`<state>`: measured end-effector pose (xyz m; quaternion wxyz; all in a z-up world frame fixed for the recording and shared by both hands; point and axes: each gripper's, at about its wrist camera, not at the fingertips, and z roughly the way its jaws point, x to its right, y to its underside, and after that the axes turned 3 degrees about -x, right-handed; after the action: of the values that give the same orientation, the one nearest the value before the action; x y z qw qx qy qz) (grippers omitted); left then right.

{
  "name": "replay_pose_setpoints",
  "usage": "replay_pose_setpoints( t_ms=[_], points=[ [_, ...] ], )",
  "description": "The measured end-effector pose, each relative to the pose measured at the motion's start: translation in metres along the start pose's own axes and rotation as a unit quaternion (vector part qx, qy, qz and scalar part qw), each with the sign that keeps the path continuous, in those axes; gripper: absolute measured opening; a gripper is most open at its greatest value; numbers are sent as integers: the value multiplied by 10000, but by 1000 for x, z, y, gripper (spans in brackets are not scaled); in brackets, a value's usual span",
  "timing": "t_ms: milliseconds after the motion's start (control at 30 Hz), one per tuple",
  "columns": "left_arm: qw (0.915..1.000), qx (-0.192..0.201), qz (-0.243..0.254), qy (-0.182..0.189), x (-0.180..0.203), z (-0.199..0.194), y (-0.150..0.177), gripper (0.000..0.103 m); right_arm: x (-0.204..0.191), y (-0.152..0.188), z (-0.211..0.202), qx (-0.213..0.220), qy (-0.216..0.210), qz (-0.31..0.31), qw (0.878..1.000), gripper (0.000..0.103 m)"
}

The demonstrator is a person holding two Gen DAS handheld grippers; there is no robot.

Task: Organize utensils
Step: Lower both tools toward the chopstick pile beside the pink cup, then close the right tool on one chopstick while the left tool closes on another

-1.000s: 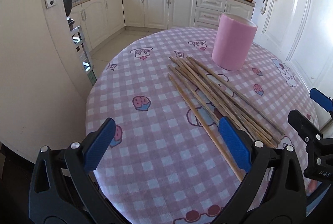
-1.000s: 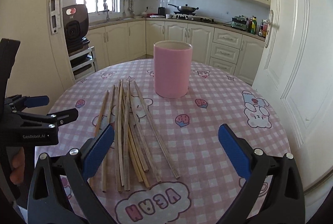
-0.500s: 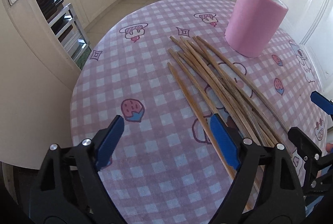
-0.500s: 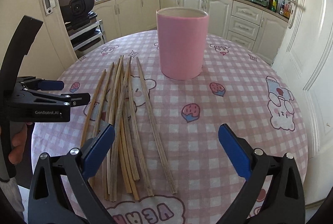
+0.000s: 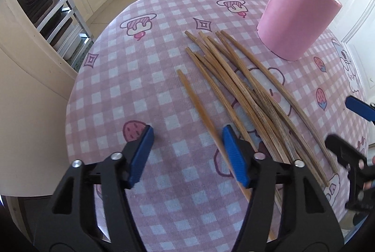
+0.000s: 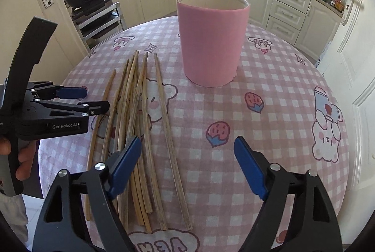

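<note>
Hovering over the round tabletop (image 5: 110,97) with its pink checked cloth, the left hand-held gripper (image 5: 187,153) points steeply down, its blue pads parted; its jaws have just been closing, yet nothing is pinched. A single pale chopstick (image 5: 199,111) lies apart from the rest and runs from about 12 o'clock down toward 5 o'clock in the left wrist view, passing just inside the right-side pad; whether the pad touches it I cannot tell. To the chopstick's 2 o'clock lies the loose bundle of darker chopsticks (image 5: 253,92), fanned flat on the cloth, tips toward the pink cylindrical holder (image 5: 297,17), which stands upright at 1 o'clock near the bundle's far ends. In the right wrist view the right hand-held gripper (image 6: 187,158) also stands open; its jaws have just been closing too, with no pad pressing on anything. One outlying chopstick (image 6: 168,134) of the bundle lies between its pads, and the left-side pad sits over the thick of the bundle (image 6: 131,111). The holder (image 6: 211,41) stands at 12 o'clock, open mouth up, just beyond the sticks' far tips. At 9 o'clock in that view, the left gripper's black body appears, held by a person's hand (image 6: 21,158).
</note>
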<state>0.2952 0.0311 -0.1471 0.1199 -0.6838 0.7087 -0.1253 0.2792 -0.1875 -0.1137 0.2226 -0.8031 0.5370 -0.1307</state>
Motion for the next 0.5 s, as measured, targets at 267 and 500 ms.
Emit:
replay_pose_setpoints(
  t_ms=[267, 500],
  points=[
    [9997, -176, 153, 46, -4, 1, -7, 39, -7, -22, 25, -517, -107, -318, 9981, 55],
    [9994, -204, 280, 83, -4, 1, -8, 38, -18, -49, 47, -805, -94, -624, 9948, 41]
  ],
)
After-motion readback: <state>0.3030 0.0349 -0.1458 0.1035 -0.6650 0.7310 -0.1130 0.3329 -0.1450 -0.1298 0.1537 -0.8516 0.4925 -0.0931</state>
